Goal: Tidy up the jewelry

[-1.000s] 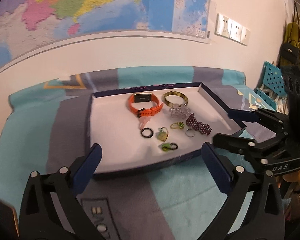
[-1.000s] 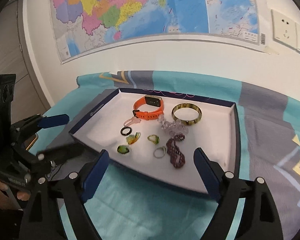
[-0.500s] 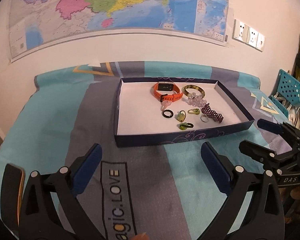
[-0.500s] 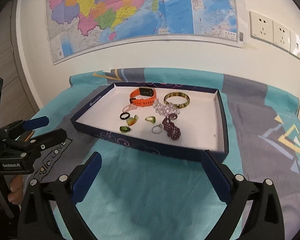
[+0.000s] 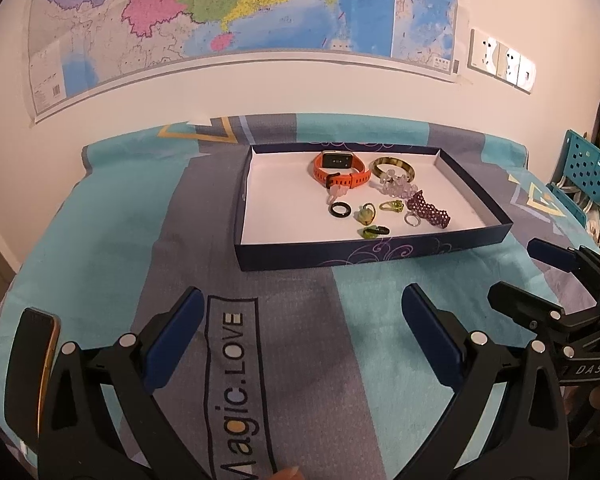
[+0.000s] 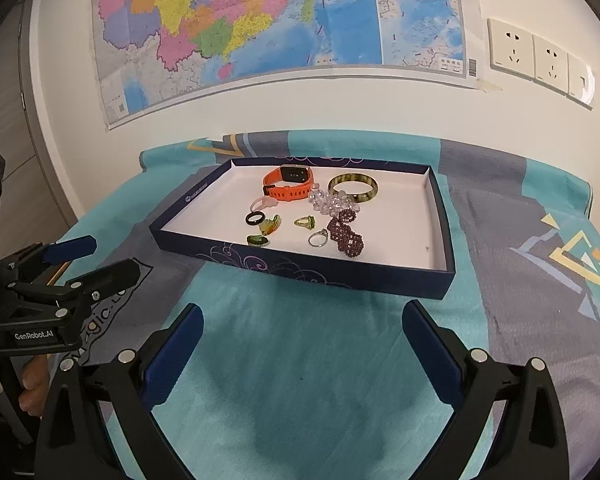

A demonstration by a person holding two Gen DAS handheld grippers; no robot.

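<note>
I'm holding both grippers, left (image 5: 300,320) and right (image 6: 300,336), spread wide and gripping nothing above the bedspread (image 6: 300,380). The navy tray (image 6: 300,270) ahead is holding an orange watch (image 6: 288,186), a bangle (image 6: 353,188), clear beads (image 6: 328,203), a purple bracelet (image 6: 346,238) and rings (image 6: 318,239).

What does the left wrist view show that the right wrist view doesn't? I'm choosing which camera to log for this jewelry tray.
Only the left wrist view: a phone-like dark slab at the cloth's near left edge, the full "Magic.LOVE" print, a teal perforated chair, and the right hand-held gripper, open.

Only the right wrist view: the left hand-held gripper, open, with fingers on its handle.

Both: the tray holding the orange watch, bangle, beaded bracelets and rings, plus the wall map.
</note>
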